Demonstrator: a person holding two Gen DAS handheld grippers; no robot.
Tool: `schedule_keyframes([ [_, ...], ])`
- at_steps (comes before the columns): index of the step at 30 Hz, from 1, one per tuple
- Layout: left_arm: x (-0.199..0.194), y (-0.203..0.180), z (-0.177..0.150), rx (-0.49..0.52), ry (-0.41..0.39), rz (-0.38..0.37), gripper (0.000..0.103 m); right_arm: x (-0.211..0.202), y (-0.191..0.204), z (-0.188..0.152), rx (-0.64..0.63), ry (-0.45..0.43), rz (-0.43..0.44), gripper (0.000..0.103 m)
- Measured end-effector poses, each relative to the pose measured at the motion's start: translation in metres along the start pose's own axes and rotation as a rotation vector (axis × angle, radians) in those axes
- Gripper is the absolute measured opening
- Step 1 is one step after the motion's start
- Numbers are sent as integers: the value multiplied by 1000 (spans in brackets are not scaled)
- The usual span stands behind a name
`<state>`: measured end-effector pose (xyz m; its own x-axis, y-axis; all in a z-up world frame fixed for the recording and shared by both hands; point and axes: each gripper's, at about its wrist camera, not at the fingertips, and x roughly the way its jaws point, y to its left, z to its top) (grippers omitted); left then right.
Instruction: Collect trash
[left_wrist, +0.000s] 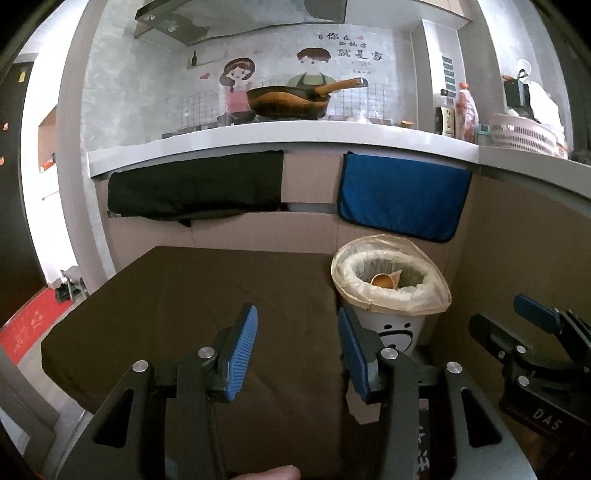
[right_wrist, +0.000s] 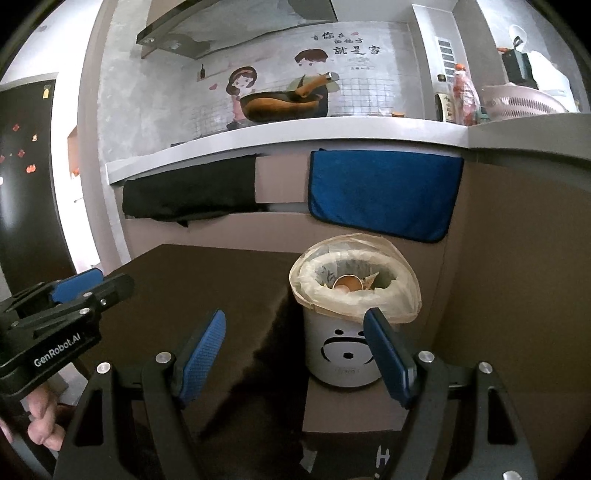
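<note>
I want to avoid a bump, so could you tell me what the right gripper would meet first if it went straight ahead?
Probably the white trash bin; the open right gripper points at it, though depth is unclear.

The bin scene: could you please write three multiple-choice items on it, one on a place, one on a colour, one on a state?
1. Where does the bin stand?
A. right of the brown table
B. on the counter
C. on the table

2. What colour is the cloth hanging above the bin?
A. red
B. blue
C. yellow

3. How is the right hand-held gripper?
A. shut on a cup
B. open and empty
C. shut on the liner

Key: 1 A, the bin sits off the table's right edge; 2 B, the cloth is plainly blue; 3 B, its pads stand apart with nothing between.
</note>
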<state>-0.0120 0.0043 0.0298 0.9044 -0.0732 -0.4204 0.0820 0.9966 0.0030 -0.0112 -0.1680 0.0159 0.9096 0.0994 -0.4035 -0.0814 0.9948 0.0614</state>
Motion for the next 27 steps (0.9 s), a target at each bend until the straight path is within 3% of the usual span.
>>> schedule_keyframes([
  [27,-5,-4,2,4,-23,5,47,-6,8,1,-15,-23,2,75],
])
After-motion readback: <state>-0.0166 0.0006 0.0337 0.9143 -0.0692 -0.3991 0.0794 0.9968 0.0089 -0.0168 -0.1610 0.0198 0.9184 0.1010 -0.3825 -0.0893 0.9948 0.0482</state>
